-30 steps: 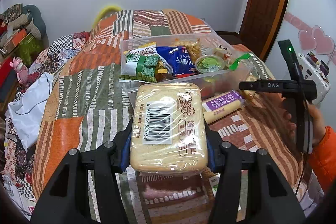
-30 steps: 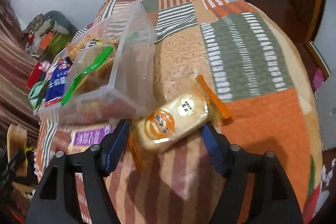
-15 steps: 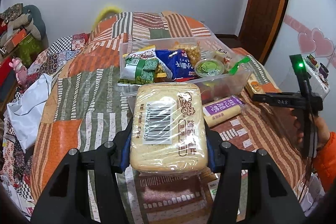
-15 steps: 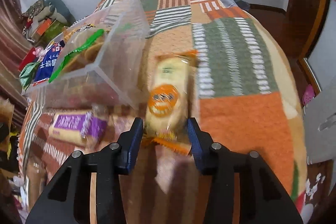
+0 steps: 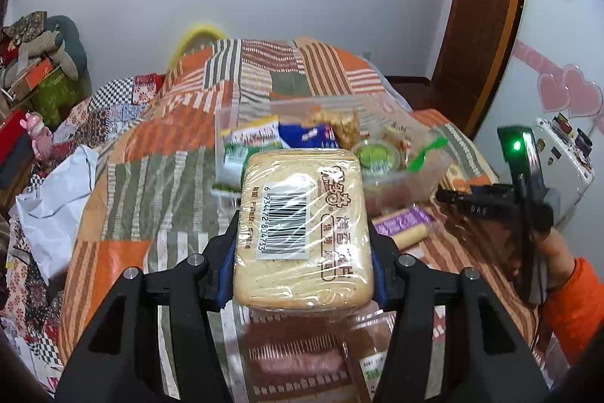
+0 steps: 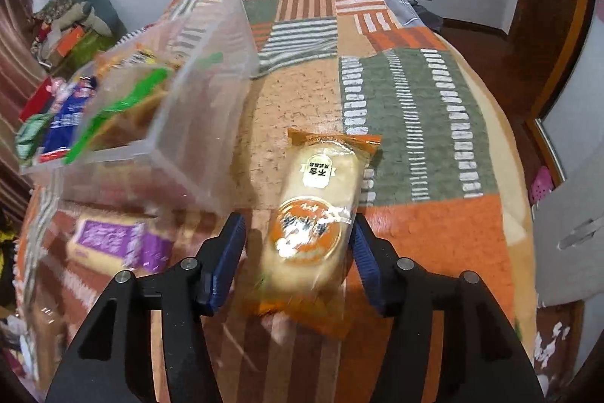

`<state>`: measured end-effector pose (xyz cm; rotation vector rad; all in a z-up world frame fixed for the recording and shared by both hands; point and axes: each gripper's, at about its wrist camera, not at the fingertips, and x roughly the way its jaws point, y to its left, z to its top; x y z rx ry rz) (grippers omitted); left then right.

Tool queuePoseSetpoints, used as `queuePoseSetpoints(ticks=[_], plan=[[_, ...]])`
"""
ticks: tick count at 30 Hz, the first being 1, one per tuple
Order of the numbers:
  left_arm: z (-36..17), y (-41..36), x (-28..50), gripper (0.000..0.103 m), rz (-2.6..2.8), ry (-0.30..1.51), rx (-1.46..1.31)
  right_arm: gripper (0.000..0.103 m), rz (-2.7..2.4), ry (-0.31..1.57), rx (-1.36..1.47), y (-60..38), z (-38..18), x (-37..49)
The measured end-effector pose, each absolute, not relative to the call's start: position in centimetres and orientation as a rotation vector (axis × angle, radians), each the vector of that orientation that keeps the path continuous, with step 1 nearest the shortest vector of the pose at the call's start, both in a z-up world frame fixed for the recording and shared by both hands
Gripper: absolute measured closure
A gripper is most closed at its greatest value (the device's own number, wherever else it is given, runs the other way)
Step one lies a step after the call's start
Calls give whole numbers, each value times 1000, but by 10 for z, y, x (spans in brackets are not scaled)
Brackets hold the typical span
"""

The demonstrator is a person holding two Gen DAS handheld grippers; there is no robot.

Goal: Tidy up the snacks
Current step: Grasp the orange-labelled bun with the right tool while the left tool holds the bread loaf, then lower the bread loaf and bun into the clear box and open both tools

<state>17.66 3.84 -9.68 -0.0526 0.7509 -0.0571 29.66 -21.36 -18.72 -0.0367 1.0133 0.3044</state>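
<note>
My left gripper point(image 5: 302, 244) is shut on a large wrapped bread loaf point(image 5: 304, 225) with a barcode label, held above the quilt in front of the clear plastic bin point(image 5: 426, 172) that holds several snacks. My right gripper point(image 6: 298, 252) has its jaws around an orange-wrapped bun point(image 6: 317, 214); the right pad touches it, and a gap shows on the left. The bin point(image 6: 211, 108) is to its left. A purple-wrapped cake point(image 6: 113, 240) lies on the quilt in front of the bin, and it also shows in the left wrist view point(image 5: 404, 225).
The patchwork quilt point(image 6: 407, 101) covers the bed. Another packet point(image 5: 373, 350) lies under my left gripper. A white bag point(image 5: 56, 203) sits at the bed's left edge. A door point(image 5: 483, 6) and a white appliance point(image 5: 566, 169) stand to the right.
The left gripper has moved closer to the bin with the loaf. The right gripper closed around the orange bun, turned it lengthwise, and its jaws now stand wider than half a second ago.
</note>
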Motion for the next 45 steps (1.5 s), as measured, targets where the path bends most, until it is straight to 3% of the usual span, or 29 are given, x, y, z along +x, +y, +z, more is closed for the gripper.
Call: queuePoseSetpoints(ticks=[2, 22, 45], plan=[[-93, 40, 182, 48, -52, 743, -54, 71, 315, 1008, -29, -216, -185, 296], [-59, 35, 257, 48, -34, 700, -79, 71, 480, 731, -3, -183, -68, 278], [-110, 32, 332, 48, -43, 853, -117, 70, 528, 835, -36, -117, -105, 320]])
